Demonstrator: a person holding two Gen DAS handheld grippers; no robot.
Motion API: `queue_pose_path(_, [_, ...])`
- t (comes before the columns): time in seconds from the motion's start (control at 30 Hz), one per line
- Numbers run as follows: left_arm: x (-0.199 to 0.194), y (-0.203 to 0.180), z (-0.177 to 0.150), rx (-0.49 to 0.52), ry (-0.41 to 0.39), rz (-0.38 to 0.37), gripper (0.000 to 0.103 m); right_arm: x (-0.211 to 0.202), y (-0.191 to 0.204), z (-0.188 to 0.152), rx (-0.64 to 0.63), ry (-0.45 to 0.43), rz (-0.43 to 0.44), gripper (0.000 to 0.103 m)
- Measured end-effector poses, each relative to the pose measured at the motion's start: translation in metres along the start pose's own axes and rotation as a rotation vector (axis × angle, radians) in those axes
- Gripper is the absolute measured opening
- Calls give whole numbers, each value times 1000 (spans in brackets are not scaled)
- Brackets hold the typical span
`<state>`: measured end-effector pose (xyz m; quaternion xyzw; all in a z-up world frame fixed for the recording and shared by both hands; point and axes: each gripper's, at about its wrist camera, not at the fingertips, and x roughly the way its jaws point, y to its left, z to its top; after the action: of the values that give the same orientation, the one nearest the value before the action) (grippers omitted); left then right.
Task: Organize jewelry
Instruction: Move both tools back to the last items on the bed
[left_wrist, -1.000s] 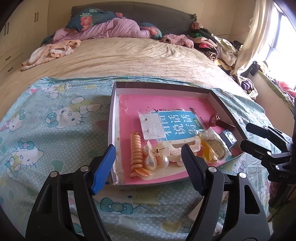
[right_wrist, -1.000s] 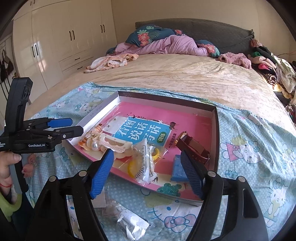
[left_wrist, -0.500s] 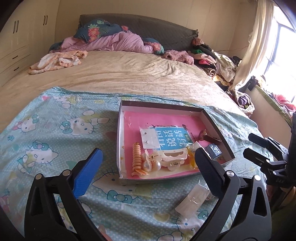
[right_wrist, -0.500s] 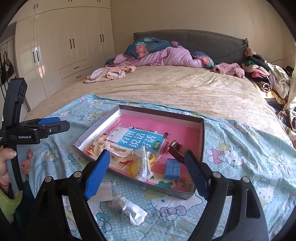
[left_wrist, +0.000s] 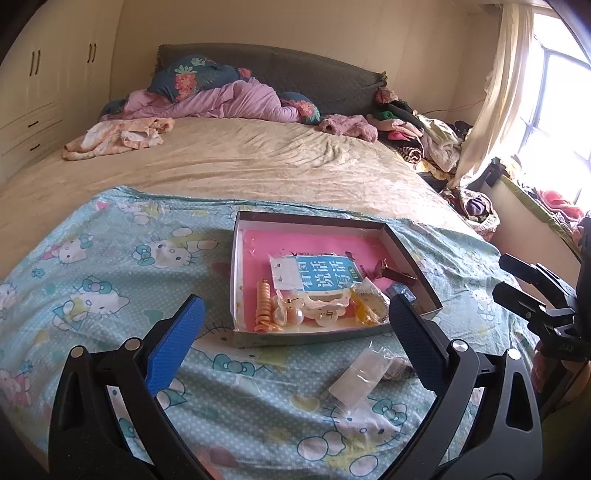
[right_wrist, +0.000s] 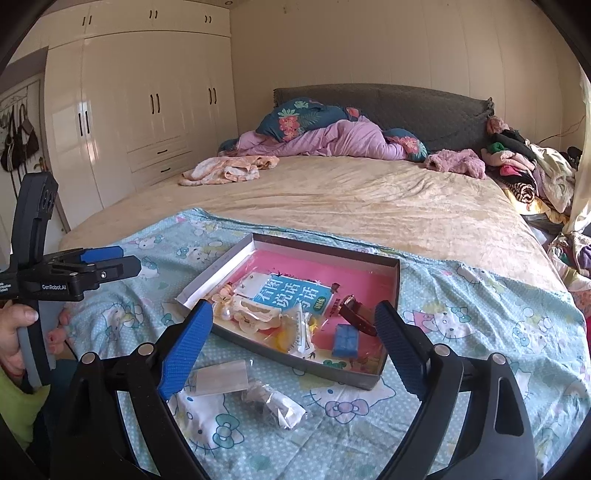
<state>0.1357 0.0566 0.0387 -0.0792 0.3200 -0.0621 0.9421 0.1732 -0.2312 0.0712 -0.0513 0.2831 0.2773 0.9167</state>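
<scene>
Both hand-held grippers, left (left_wrist: 295, 325) and right (right_wrist: 293, 330), have drawn back, jaws spread and empty, so the slippery packets (right_wrist: 240, 384) just ahead of the right one could slide away when pinched.

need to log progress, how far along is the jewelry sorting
Mostly done: the orange spiral tie, pearl clip and red watch lie in the tray. In hand: nothing; left gripper and right gripper are open. Left: clear packets outside the tray.
</scene>
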Motion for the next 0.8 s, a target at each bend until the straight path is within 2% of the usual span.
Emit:
queue_pose_path(0.37, [-19,-16,-15,47,-4,8,93,-26,6,-11,-13,-10,6,91])
queue_pose_path(0.8, [-16,-31,-39,109,53,22,93,-33,13,-36,-39,40,32,91])
